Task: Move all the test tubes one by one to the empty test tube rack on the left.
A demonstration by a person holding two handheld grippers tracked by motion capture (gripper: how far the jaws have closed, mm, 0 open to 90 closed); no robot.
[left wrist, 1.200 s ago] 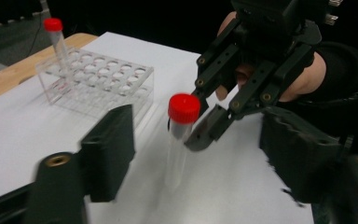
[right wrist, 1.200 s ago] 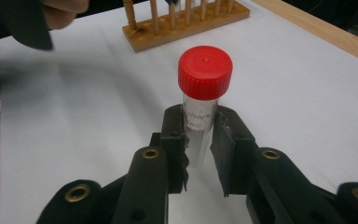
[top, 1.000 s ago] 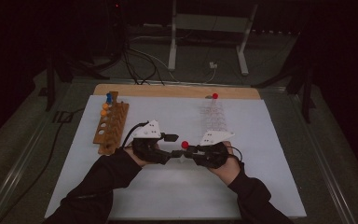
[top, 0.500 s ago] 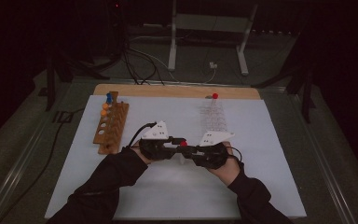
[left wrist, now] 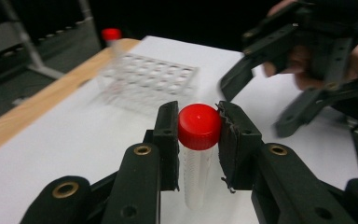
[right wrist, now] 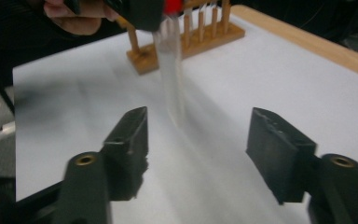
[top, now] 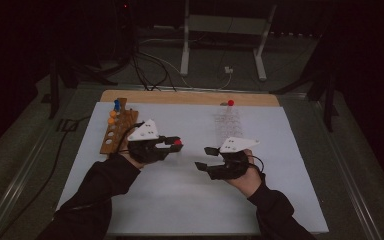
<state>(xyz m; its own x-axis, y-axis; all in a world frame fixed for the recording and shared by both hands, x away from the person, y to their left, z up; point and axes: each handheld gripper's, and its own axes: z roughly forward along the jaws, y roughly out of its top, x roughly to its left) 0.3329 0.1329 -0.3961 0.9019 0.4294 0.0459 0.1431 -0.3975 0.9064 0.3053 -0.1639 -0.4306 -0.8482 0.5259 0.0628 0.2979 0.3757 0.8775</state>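
Left tool clamped on the red cap of a clear tube, which hangs below it above the tabletop. Right tool, jaws just opened and empty: the tube has passed from right to left, apparently bound for the wooden rack. Counts: one tube in hand, one red-capped tube in the clear rack, three capped tubes in the wooden rack.

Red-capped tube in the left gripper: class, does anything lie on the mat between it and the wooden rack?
Nothing visible does. The left gripper holds the red-capped tube by its cap, and the mat toward the wooden rack is bare.
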